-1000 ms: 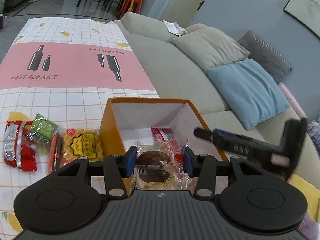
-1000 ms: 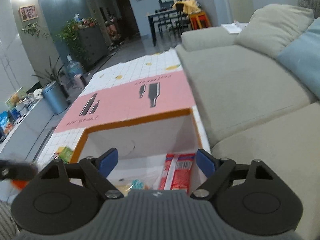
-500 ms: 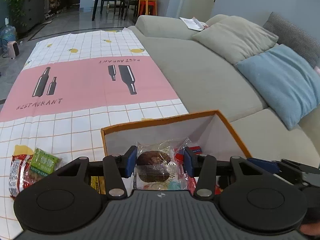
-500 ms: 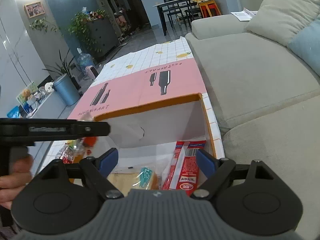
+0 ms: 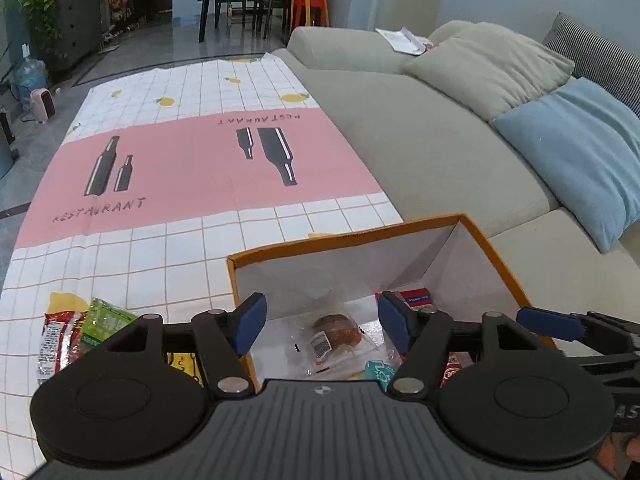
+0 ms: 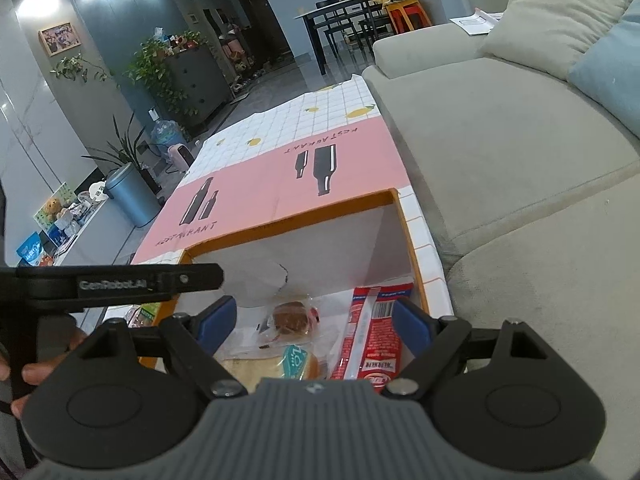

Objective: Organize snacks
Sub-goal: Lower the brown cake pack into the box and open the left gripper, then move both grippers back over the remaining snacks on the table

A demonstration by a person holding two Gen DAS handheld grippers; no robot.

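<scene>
Here, "RESTAURANT" tablecloth (image 5: 208, 168) beyond box (image 5: 496, 256); left gripper (image 5: 322, 322) and right gripper (image 6: 316, 326) both agape, empty.

The left gripper (image 5: 322, 326) hangs with its blue-padded fingers (image 5: 249, 322) spread wide, nothing between them. The right gripper (image 6: 316, 330) is likewise spread wide and empty. Both hover side by side, the left gripper's body (image 6: 112, 282) crossing the right wrist view, a hand (image 6: 30, 372) gripping its handle.
</scene>
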